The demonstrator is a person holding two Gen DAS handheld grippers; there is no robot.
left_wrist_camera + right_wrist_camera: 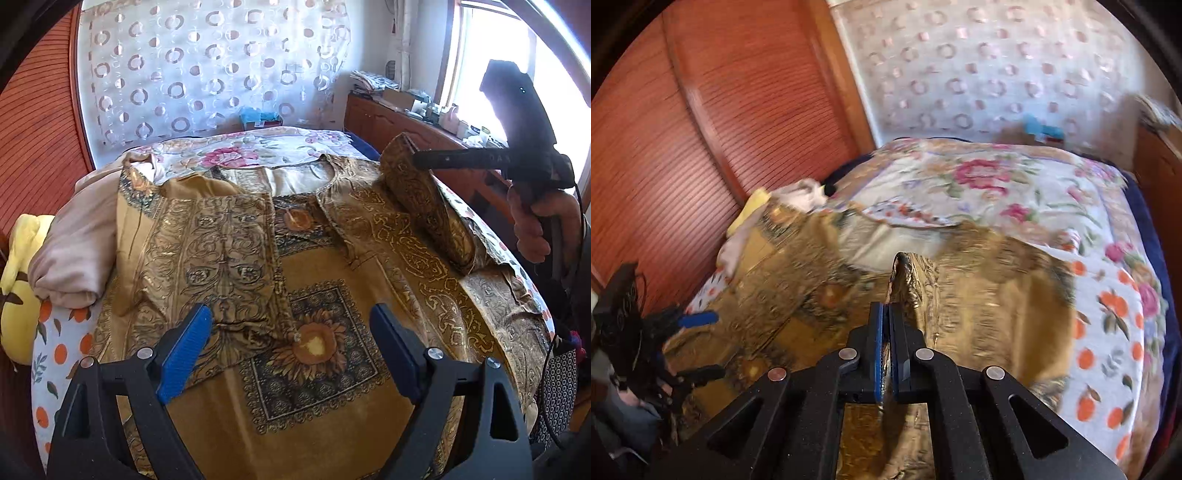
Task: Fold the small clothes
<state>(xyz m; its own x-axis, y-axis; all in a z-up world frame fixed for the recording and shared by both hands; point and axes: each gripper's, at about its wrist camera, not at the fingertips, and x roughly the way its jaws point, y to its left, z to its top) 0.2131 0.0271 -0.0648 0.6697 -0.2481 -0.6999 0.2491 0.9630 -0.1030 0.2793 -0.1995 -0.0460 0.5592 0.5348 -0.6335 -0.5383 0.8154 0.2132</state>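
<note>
Sleeve (912,280) of gold shirt (325,280) is being pinched by right gripper (885,314), raised off bed (1108,332); left gripper (291,321) is being held open, empty, above shirt.

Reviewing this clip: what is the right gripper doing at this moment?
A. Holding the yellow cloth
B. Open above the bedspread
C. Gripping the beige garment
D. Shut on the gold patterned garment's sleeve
D: the right gripper is pinched shut on the sleeve of the gold patterned garment, lifting it.
</note>
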